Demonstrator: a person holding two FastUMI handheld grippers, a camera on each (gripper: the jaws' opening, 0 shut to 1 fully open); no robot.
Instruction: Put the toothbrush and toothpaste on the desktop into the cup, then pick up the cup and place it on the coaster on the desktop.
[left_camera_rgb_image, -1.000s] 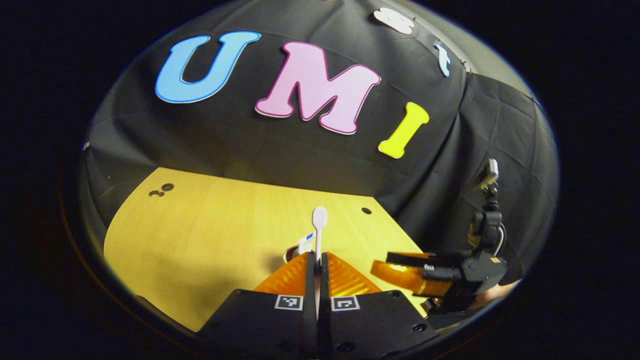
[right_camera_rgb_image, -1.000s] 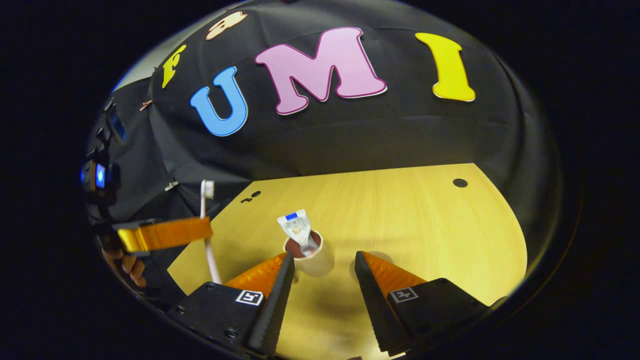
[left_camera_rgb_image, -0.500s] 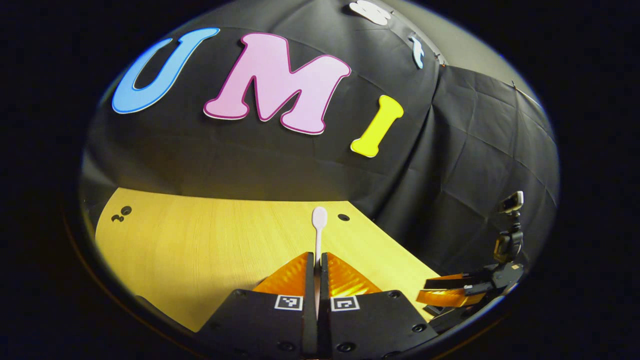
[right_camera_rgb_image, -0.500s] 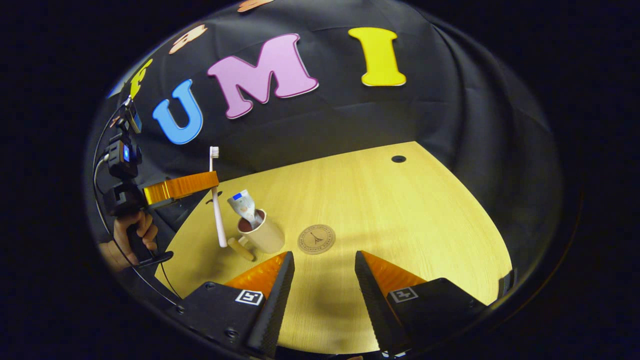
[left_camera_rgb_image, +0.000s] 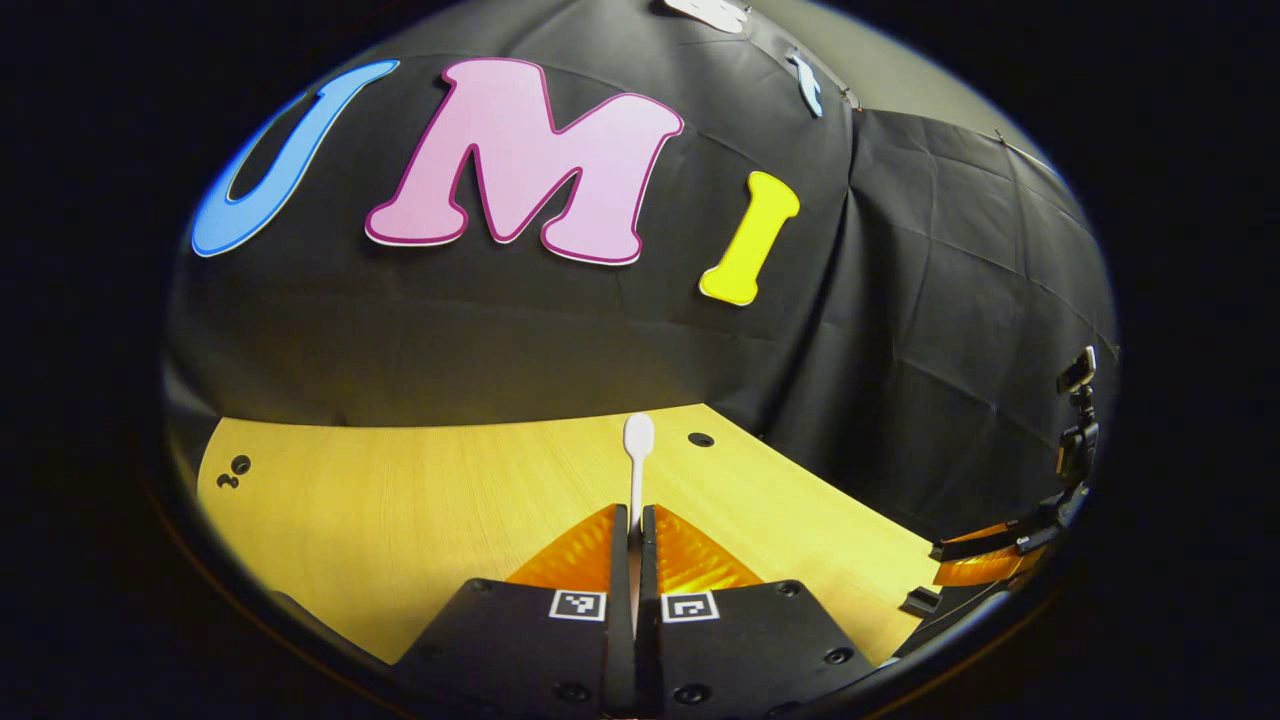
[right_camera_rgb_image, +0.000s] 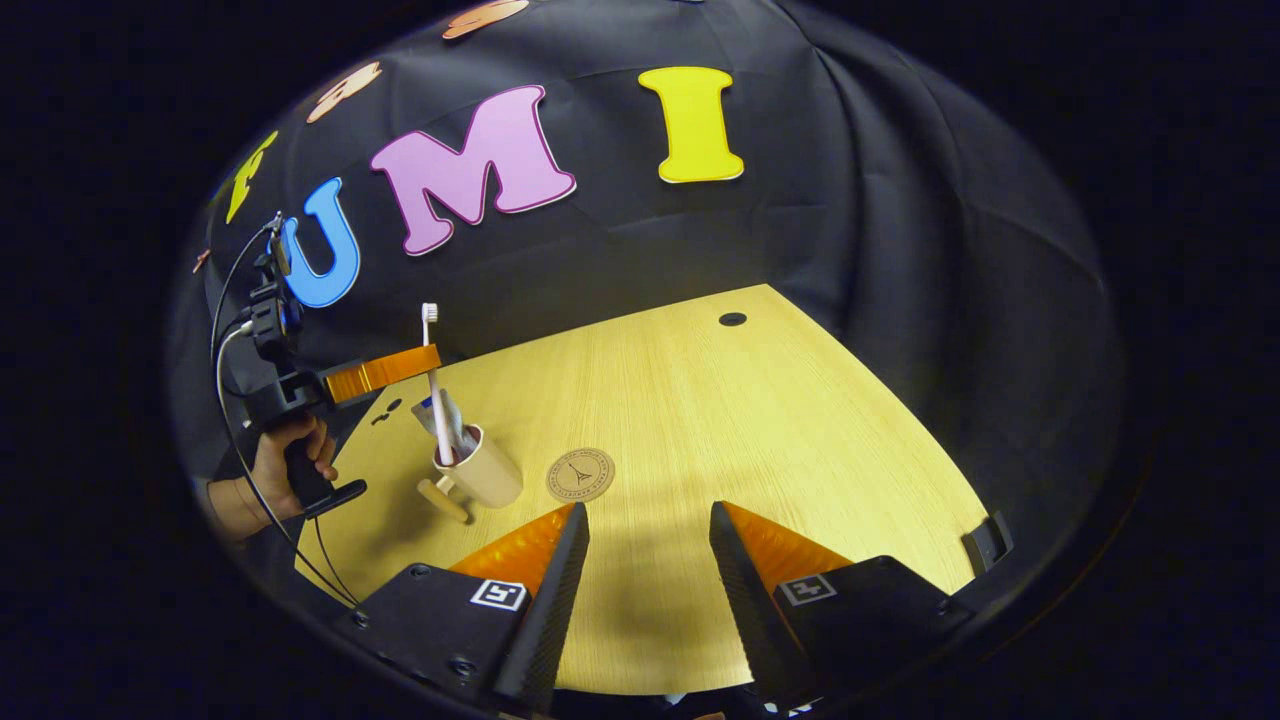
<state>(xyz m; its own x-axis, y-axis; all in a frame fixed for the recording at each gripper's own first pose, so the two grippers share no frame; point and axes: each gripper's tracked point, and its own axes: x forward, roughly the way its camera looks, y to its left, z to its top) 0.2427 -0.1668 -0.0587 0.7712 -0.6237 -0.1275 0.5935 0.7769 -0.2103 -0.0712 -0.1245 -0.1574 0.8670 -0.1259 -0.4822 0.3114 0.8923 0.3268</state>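
Toothbrush insertion, 1 item in transit
Left gripper (left_camera_rgb_image: 632, 520) fingers pinch toothbrush (right_camera_rgb_image: 433, 380) upright over cup (right_camera_rgb_image: 480, 472), at 9 o'clock of coaster (right_camera_rgb_image: 580, 475); lower straight beside toothpaste (right_camera_rgb_image: 450, 425). Right gripper (right_camera_rgb_image: 648, 520) fingers wide, empty.

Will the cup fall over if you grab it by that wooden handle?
The cream cup might tip: its stubby wooden handle sticks out low on one side. The tall white toothbrush and toothpaste tube probably make it top-heavy. It looks rigid, so it shouldn't squash.

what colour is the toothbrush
White, head and handle alike; the toothbrush shows best in the right gripper view.
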